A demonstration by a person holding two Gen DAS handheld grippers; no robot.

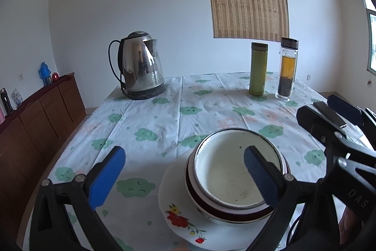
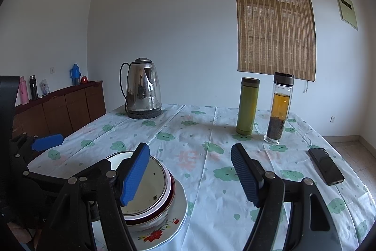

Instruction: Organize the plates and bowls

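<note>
Your 2 wrist views sit low over surface (image 1: pixel 164 114), facing far wall; both share kettle (image 1: pixel 141 65), stacked bowls (image 2: pixel 145 192) up close.

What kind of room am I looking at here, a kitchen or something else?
Probably a home dining room rather than a kitchen: a table under a cloud-print cloth holds an electric kettle, a tea bottle and stacked bowls on a flowered plate, beside a wooden sideboard.
</note>
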